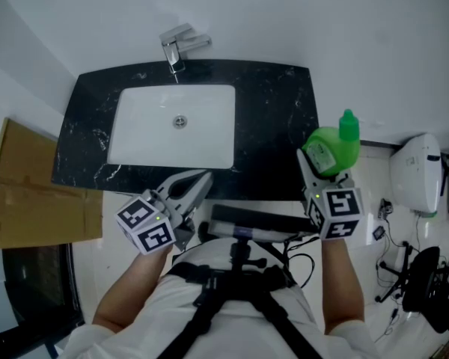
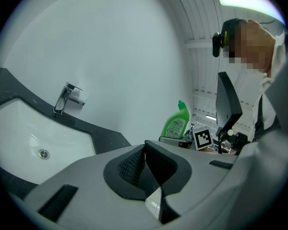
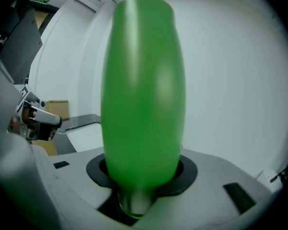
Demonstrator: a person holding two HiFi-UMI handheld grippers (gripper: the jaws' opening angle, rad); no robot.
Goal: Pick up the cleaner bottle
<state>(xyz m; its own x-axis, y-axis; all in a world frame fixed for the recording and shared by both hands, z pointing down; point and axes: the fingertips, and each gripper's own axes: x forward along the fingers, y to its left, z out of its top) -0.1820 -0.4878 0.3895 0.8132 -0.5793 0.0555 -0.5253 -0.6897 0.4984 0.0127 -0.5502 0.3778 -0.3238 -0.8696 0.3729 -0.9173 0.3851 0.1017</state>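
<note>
A white wall backs a black marbled countertop (image 1: 277, 118), into which a white rectangular sink (image 1: 146, 137) is set, with a round drain (image 1: 179, 121) at the middle of the basin. At the far left, a flat piece of brown cardboard (image 1: 41, 189) is seen beside the counter. A chrome faucet (image 1: 179, 47) is mounted on the counter behind the sink, roughly in line with the drain.

In front of the sink, the left gripper (image 1: 198, 182) is held level near the counter's front edge. In the left gripper view its dark ribbed pads (image 2: 158, 164) are pressed together with nothing between them. The sink (image 2: 19, 133) and faucet (image 2: 67, 98) are seen to its left in that view.

Further right, the green cleaner bottle (image 1: 333, 149) is clamped in the right gripper (image 1: 325, 170) at the right edge of the countertop. It is held upright, and its green cap (image 1: 349, 126) is pointed away from the person. In the right gripper view the bottle (image 3: 143, 90) fills the middle of the frame, with the jaws of the right gripper (image 3: 141, 176) closed against its lower body on both sides. Whether its base rests on anything cannot be told. From the left gripper view the bottle (image 2: 177, 121) is seen standing above the right gripper's marker cube (image 2: 203, 138).

At the far right, a white rounded appliance (image 1: 415, 174) is seen well apart from the counter.
</note>
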